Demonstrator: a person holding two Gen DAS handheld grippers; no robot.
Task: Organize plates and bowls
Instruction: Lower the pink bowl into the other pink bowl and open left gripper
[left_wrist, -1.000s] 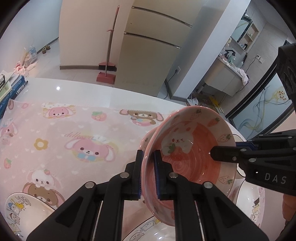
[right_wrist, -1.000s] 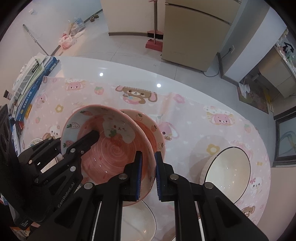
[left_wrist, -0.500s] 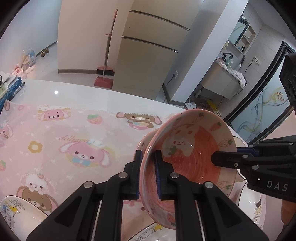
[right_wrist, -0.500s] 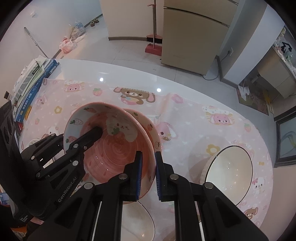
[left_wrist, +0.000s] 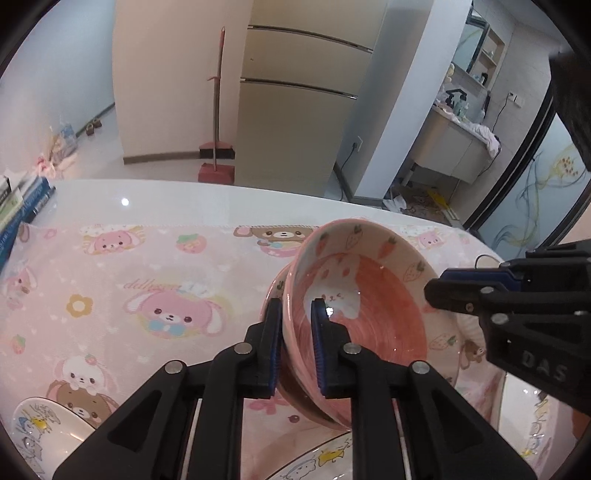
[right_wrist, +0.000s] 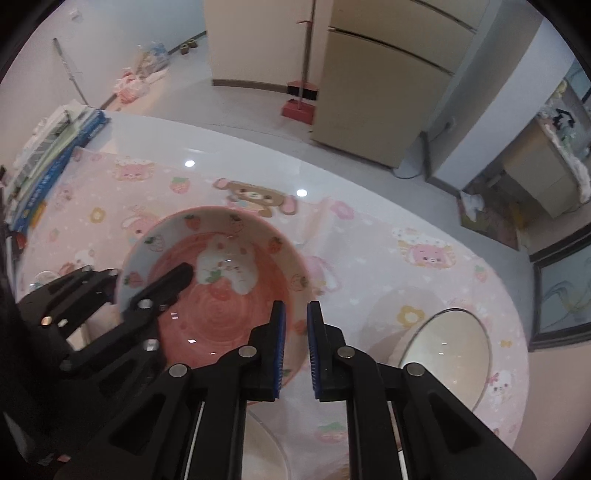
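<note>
A pink bowl (left_wrist: 369, 317) with a rabbit and strawberries inside (right_wrist: 221, 284) leans tilted in a second pink bowl (left_wrist: 443, 354) on the pink cartoon tablecloth (left_wrist: 147, 266). My left gripper (left_wrist: 297, 325) straddles the tilted bowl's near rim. One pad is on the outside wall and one inside, and the jaws are opening slightly while the pads still touch it. My right gripper (right_wrist: 295, 325) hovers just off the bowl's right rim. Its jaws are closing and I see nothing clamped between them. Its black tip (left_wrist: 432, 291) shows beside the rim.
White cartoon plates lie at the near left (left_wrist: 37, 424), near middle (left_wrist: 325, 458) and right (left_wrist: 535, 424). A white dark-rimmed bowl (right_wrist: 443, 354) sits on the right. Stacked books (right_wrist: 48, 158) line the table's left edge. A fridge and a broom stand beyond the table.
The right gripper has slipped off the bowl's rim and its jaws have narrowed. The pink bowl has settled lower and flatter into the bowl beneath. The left gripper still straddles the rim.
</note>
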